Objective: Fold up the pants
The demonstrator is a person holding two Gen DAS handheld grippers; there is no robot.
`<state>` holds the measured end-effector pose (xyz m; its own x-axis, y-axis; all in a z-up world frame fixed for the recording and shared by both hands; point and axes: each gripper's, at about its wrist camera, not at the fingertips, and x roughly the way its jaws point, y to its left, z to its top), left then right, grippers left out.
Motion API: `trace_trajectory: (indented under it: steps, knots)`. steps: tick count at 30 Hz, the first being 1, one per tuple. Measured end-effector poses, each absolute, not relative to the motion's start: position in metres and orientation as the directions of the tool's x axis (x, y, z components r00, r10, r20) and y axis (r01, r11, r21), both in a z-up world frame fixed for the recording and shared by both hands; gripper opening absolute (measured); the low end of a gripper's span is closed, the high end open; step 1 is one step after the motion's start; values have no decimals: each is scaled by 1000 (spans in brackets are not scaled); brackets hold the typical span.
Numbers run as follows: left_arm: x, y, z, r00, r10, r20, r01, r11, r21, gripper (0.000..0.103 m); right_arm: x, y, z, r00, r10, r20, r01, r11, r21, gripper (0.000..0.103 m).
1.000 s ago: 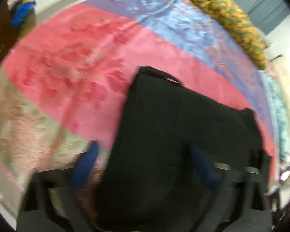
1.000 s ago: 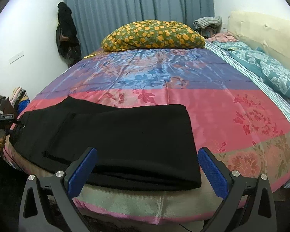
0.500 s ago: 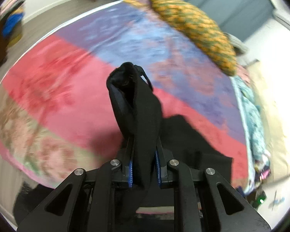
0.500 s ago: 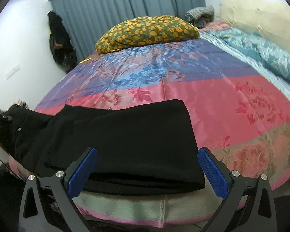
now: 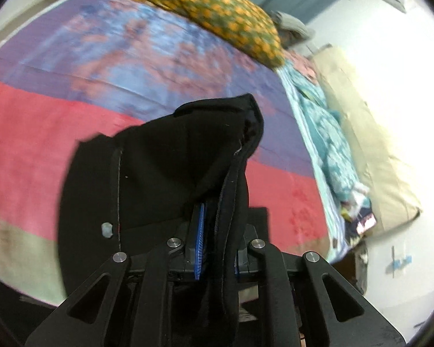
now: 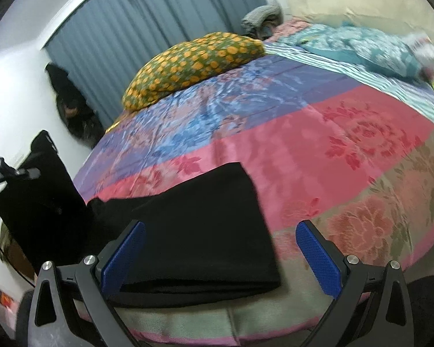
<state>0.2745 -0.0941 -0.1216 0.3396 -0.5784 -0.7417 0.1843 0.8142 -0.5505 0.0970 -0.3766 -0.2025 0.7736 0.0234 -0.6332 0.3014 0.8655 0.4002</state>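
Black pants [image 6: 205, 231] lie partly folded on the near edge of the bed. My left gripper [image 5: 217, 231] is shut on the waistband end of the pants [image 5: 165, 173] and holds it lifted above the bed; a small button shows on the cloth. In the right wrist view that lifted end [image 6: 40, 190] hangs at the far left under the left gripper [image 6: 3, 167]. My right gripper [image 6: 220, 251] is open and empty, its blue pads on either side of the folded end, just above it.
A striped floral bedspread [image 6: 318, 150] covers the bed. An orange-dotted pillow [image 6: 193, 63] lies at the far side. Teal bedding [image 6: 361, 46] and a beige headboard [image 6: 347, 3] are on the right. Blue curtains [image 6: 147, 29] hang behind.
My left gripper closed on the waistband and lifted it off the bed, swinging it toward the right. My right gripper stayed open and tilted over the folded end.
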Motion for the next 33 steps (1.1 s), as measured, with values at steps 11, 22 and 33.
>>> trace_trajectory:
  steps: [11, 22, 33]
  knots:
    - [264, -225, -157, 198, -582, -789, 287, 804, -521, 12, 72, -419, -207, 794, -26, -607, 420, 745, 518, 103]
    - [255, -294, -208, 106, -496, -862, 340, 833, -438, 17, 52, -450, -216, 799, -48, -600, 487, 637, 597, 103]
    - [244, -269, -160, 117, -646, -755, 425, 719, -549, 59, 39, -469, -220, 824, -48, -565, 486, 574, 659, 103]
